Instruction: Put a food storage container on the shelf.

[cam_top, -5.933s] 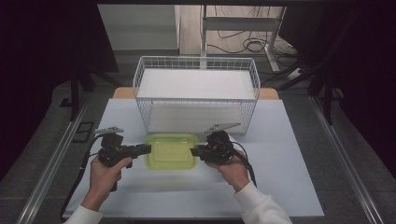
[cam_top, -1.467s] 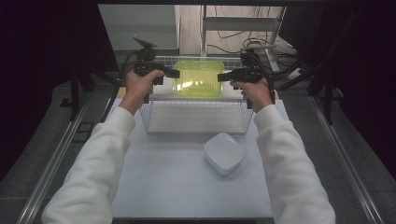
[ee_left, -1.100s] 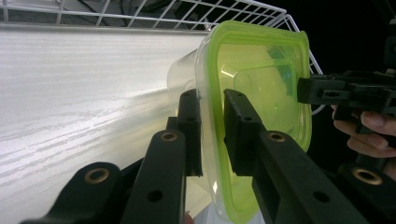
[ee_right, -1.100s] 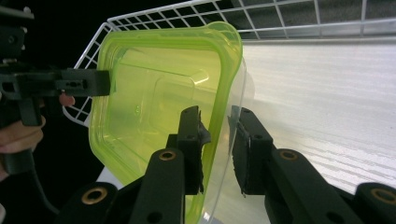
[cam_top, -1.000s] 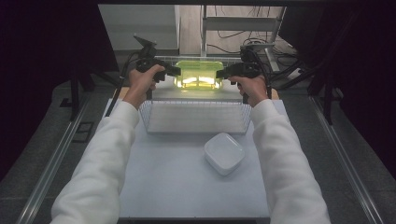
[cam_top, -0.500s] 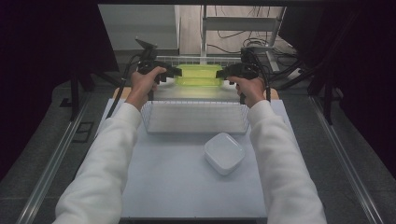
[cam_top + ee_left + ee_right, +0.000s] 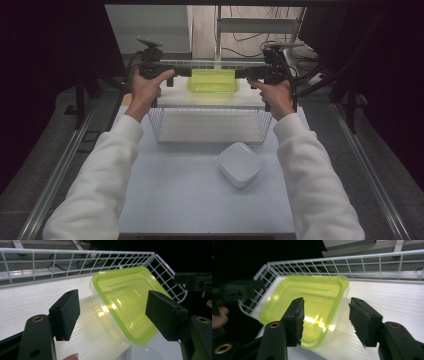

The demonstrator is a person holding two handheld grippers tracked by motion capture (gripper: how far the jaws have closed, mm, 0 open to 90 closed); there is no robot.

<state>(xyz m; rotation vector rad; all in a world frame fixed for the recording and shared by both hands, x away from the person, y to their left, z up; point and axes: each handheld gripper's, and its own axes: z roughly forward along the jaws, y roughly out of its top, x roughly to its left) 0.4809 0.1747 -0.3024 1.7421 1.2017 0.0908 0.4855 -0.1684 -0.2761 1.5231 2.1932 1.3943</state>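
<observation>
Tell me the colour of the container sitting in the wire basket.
The container is translucent lime green with a clear base, best seen in the left gripper view.

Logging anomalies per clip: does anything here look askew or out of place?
Yes: the green container sits tilted in the basket, not flat, between both open grippers. Its white lid lies apart on the table.

Lab-type recording setup, not a home. White table (image 7: 180, 200) stands inside a dark enclosure: black curtains (image 7: 50, 75) left and right, metal rails (image 7: 57, 165) along both sides. Far end opens onto grey floor with loose cables (image 7: 250, 37) and a metal frame (image 7: 260, 25).
</observation>
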